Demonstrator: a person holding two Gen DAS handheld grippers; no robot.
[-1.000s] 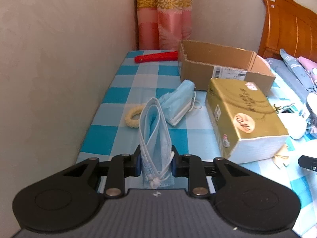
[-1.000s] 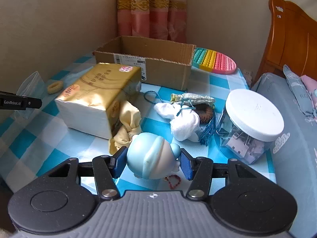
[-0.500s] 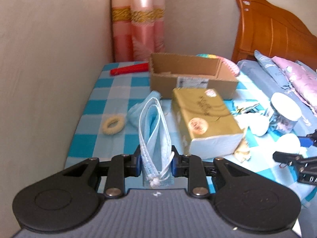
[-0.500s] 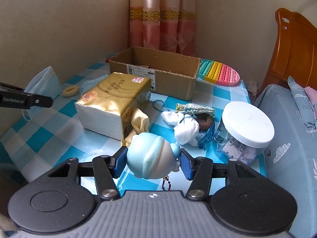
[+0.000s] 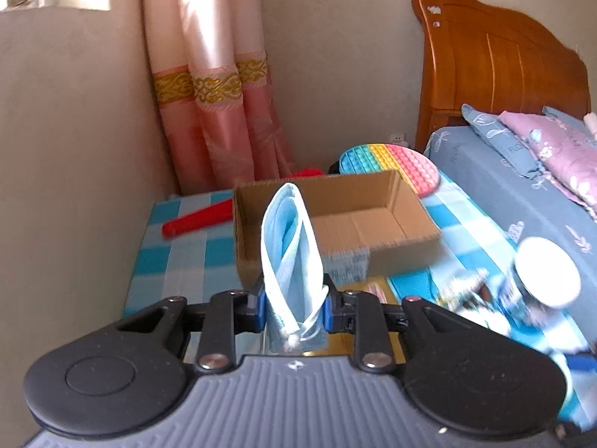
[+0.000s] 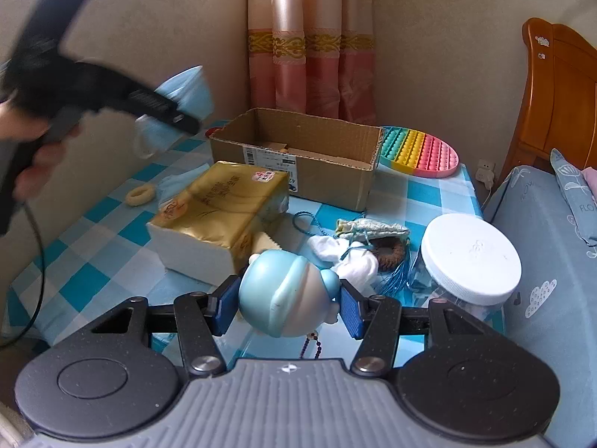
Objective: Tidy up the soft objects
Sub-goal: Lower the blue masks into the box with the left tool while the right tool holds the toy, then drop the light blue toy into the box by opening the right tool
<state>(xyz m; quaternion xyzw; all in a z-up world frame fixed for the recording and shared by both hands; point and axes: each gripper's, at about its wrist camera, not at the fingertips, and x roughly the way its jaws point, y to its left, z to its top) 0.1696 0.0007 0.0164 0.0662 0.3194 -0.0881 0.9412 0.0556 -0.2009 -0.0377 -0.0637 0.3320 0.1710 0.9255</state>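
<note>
The left gripper (image 5: 294, 308) is clamped narrow on a bundle of blue face masks (image 5: 291, 250), which stand up from the pads as a loose fan with the ear loops dangling below. Just beyond their tips lies the open cardboard box (image 5: 373, 220), bare inside as far as the view shows. The right gripper (image 6: 287, 308) holds a round blue soft toy (image 6: 285, 293) between half-spread pads, its bead string hanging underneath, low over the checked counter (image 6: 112, 224).

From the right wrist view, the left gripper (image 6: 164, 110) is high above the counter's left side, short of the box (image 6: 298, 153). A gold tissue pack (image 6: 220, 209), a cream hair ring (image 6: 141, 194), a second pile of masks (image 6: 179, 181), white cloth (image 6: 347, 257) and a white-lidded jar (image 6: 470, 257) crowd the space in front of the box.

The risks, as I judge them:
- The masks are gripped only at their lower end, so a quick swing could let outer ones slide free before they are over the box.
- Dangling loops may snag the box's near wall on the way in.
- The toy is round and smooth; pads touching only its sides could let it roll out.
- Both grippers heading for the same box could collide.
</note>
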